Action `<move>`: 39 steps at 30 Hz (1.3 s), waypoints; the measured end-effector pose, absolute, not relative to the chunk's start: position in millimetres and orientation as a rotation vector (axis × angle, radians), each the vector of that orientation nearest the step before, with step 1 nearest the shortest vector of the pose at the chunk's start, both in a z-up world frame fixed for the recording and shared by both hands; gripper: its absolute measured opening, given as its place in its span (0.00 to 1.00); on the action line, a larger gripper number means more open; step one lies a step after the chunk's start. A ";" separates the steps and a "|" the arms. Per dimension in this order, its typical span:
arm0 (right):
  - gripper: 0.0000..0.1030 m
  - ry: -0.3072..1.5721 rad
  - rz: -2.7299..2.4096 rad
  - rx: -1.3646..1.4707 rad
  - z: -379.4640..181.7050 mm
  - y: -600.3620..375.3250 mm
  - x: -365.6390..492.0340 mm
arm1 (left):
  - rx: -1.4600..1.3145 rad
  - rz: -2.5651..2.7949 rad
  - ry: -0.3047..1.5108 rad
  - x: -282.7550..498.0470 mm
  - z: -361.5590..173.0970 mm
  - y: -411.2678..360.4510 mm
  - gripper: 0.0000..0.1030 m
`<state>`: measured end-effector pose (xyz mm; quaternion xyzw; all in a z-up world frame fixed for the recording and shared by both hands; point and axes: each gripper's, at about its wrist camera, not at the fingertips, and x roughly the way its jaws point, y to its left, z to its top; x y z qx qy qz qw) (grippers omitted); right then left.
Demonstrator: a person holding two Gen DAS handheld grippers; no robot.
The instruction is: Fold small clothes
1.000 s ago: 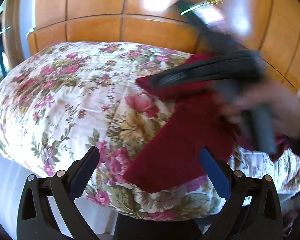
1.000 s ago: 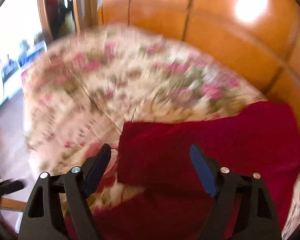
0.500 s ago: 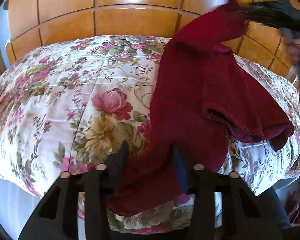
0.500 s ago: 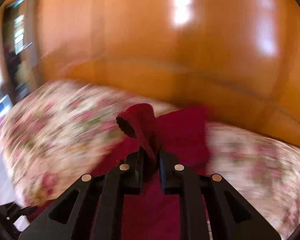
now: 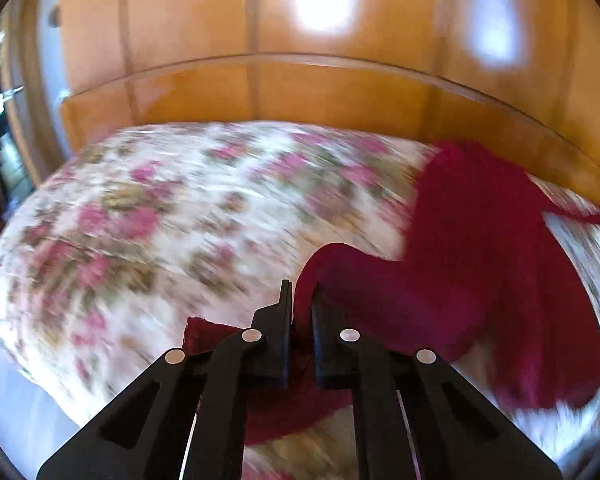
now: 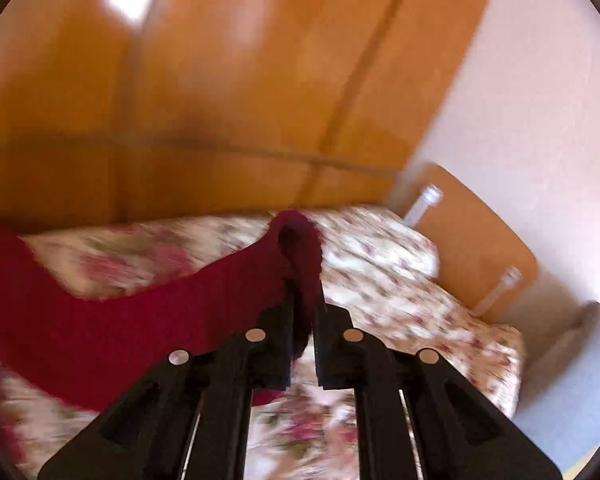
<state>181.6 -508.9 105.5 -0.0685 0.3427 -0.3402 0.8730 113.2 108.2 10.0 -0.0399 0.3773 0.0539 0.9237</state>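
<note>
A dark red knitted garment lies partly lifted over the flowered bedspread. In the left wrist view my left gripper has a fold of the garment's edge between its jaws, which are closing on it; the pads press the cloth. The right wrist view shows my right gripper shut on another bunched edge of the red garment, held up above the bedspread. The cloth stretches away to the left from there. Both views are blurred by motion.
Glossy wooden panelling rises right behind the bed. In the right wrist view a wooden board with two pale posts stands by the bed's far right corner against a pale wall. Floor shows at the bed's left.
Both grippers went from wide open to shut on the red garment. The right one swung far to the right and up with its edge, and the left one lifted its fold.
</note>
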 end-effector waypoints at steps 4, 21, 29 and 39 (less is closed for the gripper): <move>0.54 0.795 -0.699 -0.107 76.8 -516.9 178.6 | -0.175 0.243 0.788 145.3 13.8 151.8 0.07; 0.57 1.111 0.544 0.227 9.4 -213.4 69.5 | -0.217 0.274 0.756 127.9 6.6 167.6 0.67; 0.08 1.152 0.465 0.088 -19.1 -154.9 71.2 | -0.251 0.238 0.733 89.9 4.0 172.7 0.70; 0.07 0.641 0.191 0.162 131.4 -294.5 60.0 | -0.300 -0.088 0.798 75.3 -7.1 116.8 0.70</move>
